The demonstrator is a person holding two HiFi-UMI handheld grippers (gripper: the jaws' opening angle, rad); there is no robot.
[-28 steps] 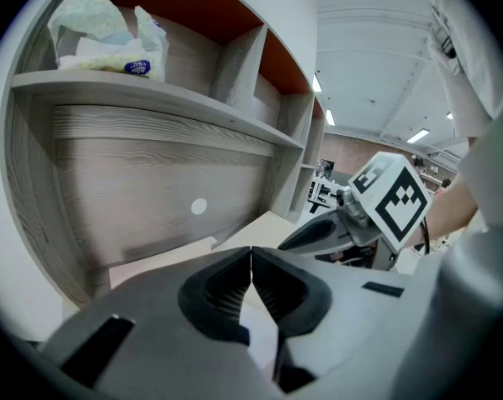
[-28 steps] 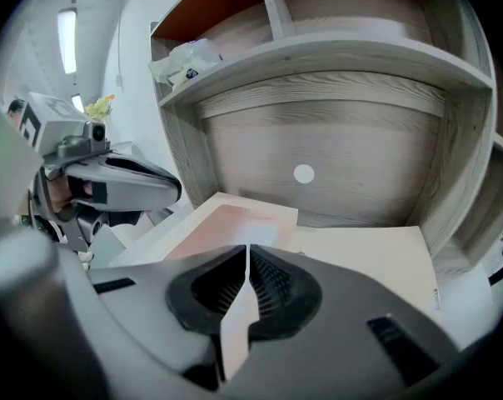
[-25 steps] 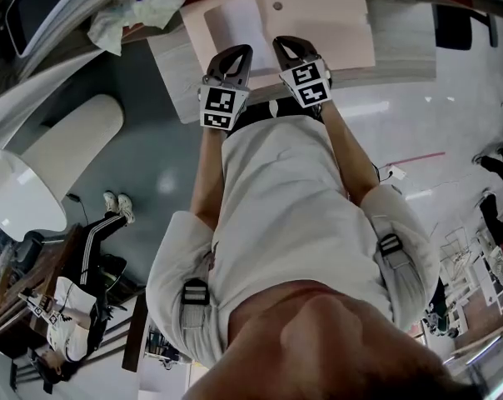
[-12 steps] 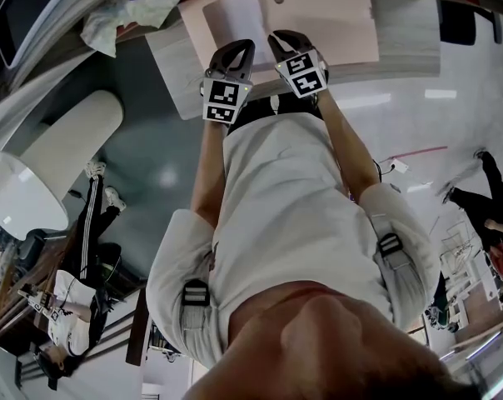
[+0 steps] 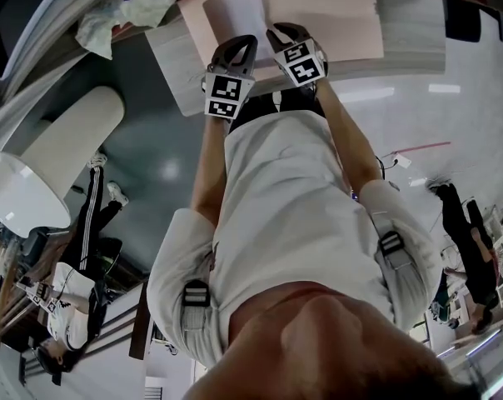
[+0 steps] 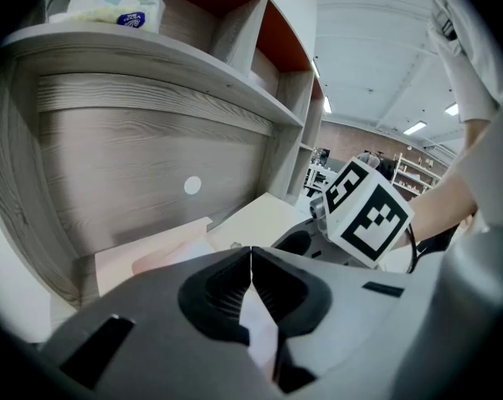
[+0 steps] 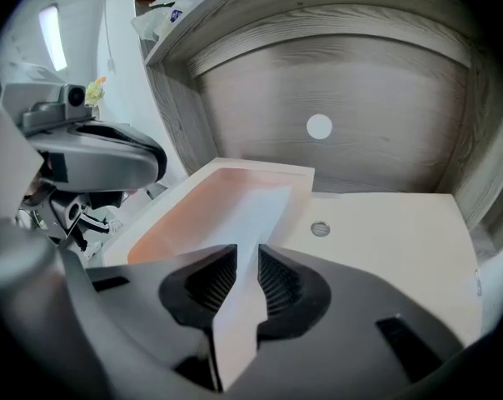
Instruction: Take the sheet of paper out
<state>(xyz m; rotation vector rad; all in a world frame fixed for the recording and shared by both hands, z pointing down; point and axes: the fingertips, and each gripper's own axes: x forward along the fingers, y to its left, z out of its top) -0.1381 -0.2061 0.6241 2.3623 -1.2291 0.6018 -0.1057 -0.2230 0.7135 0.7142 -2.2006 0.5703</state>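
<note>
Sheet of paper (image 5: 235, 15), light, limp and crease-prone, lies in the open pink folder (image 7: 193, 202) on the surface (image 5: 172, 65), its near edge pinched by my left gripper (image 6: 251, 265), while the jaws of my right gripper (image 7: 239, 277), just opening, straddle that edge unclamped, which looks the best place to grip.

Your surroundings: grey wood-grain shelf unit (image 6: 151, 132) with red back panels (image 6: 278, 44), glossy grey floor (image 5: 156, 173), ceiling strip lights (image 6: 415, 128).

**Other stuff I can see near the desk**

A crumpled white plastic bag (image 5: 131, 2) sits on top of the grey wooden shelf unit (image 6: 135, 132). A small white round dot (image 7: 319, 127) is on its back wall. To one side I see a big white rounded thing (image 5: 68, 140) and a person in black striped trousers (image 5: 92, 223).
</note>
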